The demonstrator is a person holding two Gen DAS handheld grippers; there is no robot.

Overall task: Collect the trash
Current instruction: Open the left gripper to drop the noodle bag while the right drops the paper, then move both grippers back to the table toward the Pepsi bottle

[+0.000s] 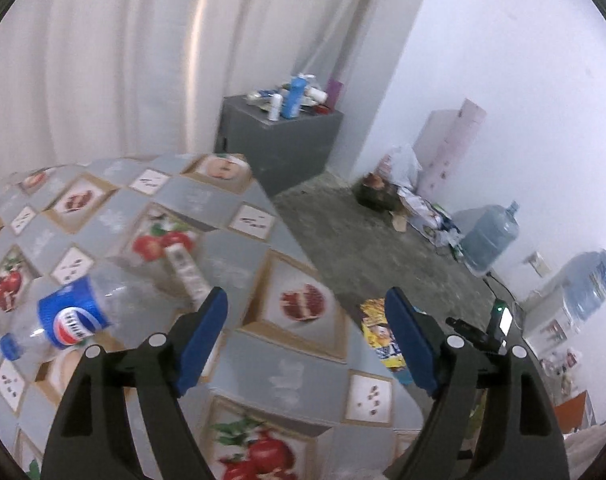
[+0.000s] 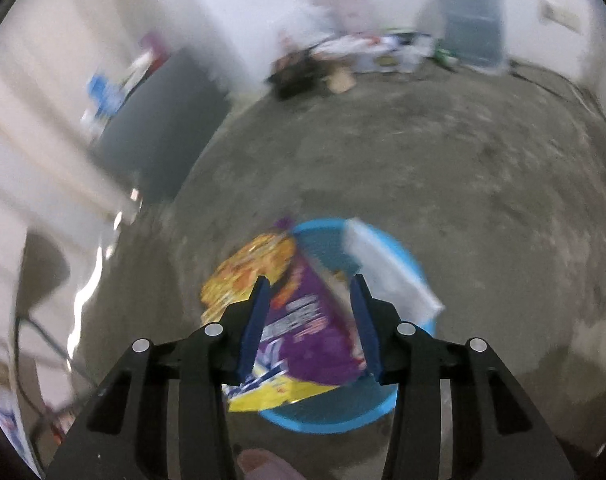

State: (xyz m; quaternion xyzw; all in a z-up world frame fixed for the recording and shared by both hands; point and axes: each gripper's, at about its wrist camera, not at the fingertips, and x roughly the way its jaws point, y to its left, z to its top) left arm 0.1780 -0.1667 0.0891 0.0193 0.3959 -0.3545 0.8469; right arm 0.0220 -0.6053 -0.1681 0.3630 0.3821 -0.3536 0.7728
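A grey, mottled floor (image 2: 443,168) fills most of the right wrist view, with white curtains (image 1: 103,60) and a pale wall behind it in the left wrist view. A table covered in a grey cloth printed with pomegranates (image 1: 239,248) takes up the lower left of the left wrist view, and beyond its far corner a dark grey cabinet (image 1: 287,140) stands against the curtain with bottles and clutter on top. Two large water jugs (image 1: 489,238) sit along the wall, near a heap of bags and papers. On the floor, directly below the right gripper, sits a round blue bin (image 2: 327,420), with a white, flat piece (image 2: 387,264) leaning in its far side. A purple and yellow snack bag (image 2: 287,320) lies tilted across the bin's near rim, partly inside. The right gripper (image 2: 309,294) hangs over it with its blue fingers parted to a middling gap, the bag showing between them; the blur leaves it unclear whether they touch it. On the table, a clear plastic bottle (image 1: 75,316) with a blue label and blue cap lies on its side, just left of the left gripper (image 1: 305,308), whose jaws stand wide and hold nothing. A small white carton (image 1: 185,270) lies near the bottle, just beyond the left fingertip.
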